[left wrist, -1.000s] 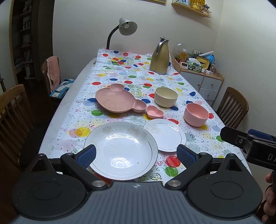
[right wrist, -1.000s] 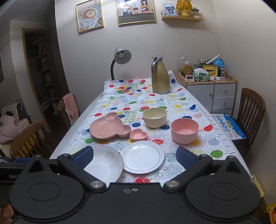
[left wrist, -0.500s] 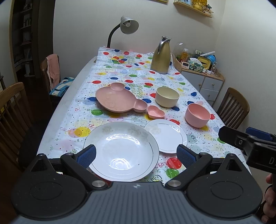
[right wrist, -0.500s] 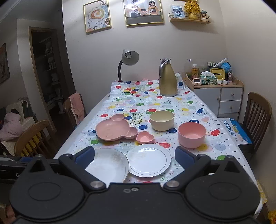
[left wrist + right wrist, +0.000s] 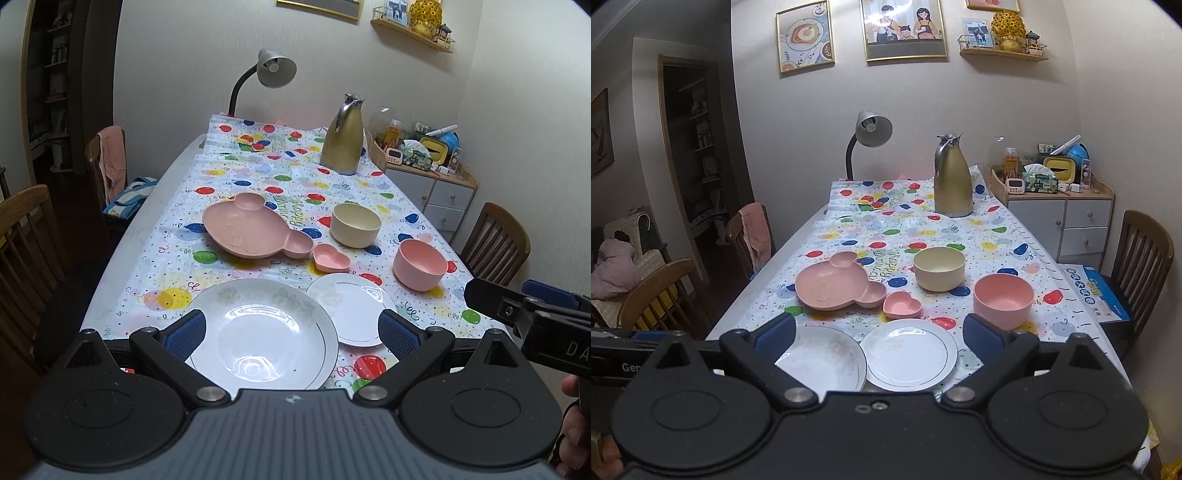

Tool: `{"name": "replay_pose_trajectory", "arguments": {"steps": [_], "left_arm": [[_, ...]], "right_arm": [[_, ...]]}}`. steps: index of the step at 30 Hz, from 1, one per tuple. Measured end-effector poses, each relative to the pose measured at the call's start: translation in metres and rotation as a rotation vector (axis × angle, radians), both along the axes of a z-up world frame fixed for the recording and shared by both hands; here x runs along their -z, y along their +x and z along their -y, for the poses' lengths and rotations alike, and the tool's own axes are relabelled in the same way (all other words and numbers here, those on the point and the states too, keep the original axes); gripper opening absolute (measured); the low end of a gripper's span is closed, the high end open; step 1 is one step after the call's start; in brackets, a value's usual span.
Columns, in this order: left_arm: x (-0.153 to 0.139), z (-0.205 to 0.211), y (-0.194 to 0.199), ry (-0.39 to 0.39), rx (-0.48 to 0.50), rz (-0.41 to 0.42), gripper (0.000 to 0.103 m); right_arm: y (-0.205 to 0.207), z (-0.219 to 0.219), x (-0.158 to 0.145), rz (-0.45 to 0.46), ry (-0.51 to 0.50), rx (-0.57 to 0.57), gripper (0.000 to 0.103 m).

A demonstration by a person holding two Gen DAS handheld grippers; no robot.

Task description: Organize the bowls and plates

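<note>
Left tongs (image 5: 291, 334): spread wide, holding nothing, hovering over the near rim of the large white plate (image 5: 260, 334).
Right tongs (image 5: 879, 334): spread wide too, empty, above the near table (image 5: 798, 243) edge; seen from the side at the right border of the left wrist view (image 5: 524, 314).
Large white plate: at the near left edge of the table, rim slightly overlapping the small white plate (image 5: 909, 355) to its right.
Pink bear-shaped plate (image 5: 251, 226): behind the large white plate.
Pink heart dish (image 5: 331, 257): just right of the bear plate's ear, behind the small white plate.
Cream bowl (image 5: 355, 225): behind and right of the heart dish.
Pink bowl (image 5: 420, 265): right of the small white plate, near the table's right edge.
Gold jug (image 5: 342, 144): far end, well behind the large white plate.
Desk lamp (image 5: 266, 79): far end, left of the jug.
</note>
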State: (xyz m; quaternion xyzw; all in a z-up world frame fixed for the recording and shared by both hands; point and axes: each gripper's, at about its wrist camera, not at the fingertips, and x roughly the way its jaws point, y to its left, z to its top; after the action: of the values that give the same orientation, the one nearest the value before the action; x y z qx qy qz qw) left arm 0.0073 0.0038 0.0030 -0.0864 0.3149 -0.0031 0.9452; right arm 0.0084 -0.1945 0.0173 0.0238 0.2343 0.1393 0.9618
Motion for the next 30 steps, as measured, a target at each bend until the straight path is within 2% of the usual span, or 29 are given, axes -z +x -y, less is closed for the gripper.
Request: {"name": "replay_pose_trajectory", "arguments": {"steps": [15, 20, 27, 30], "left_arm": [[0.001, -0.013, 0.004, -0.020, -0.025, 0.007, 0.100], [0.015, -0.029, 0.019, -0.046, -0.064, -0.044, 0.100], [0.050, -0.058, 0.046, -0.049, -0.128, -0.139, 0.100], [0.066, -0.072, 0.057, -0.042, -0.145, -0.182, 0.100]], "right_arm": [[0.005, -0.005, 0.002, -0.011, -0.006, 0.001, 0.095], [0.014, -0.011, 0.008, -0.033, -0.031, -0.020, 0.096], [0.044, -0.019, 0.039, -0.114, -0.075, -0.032, 0.096], [0.054, -0.024, 0.052, -0.150, -0.089, -0.047, 0.093]]}}
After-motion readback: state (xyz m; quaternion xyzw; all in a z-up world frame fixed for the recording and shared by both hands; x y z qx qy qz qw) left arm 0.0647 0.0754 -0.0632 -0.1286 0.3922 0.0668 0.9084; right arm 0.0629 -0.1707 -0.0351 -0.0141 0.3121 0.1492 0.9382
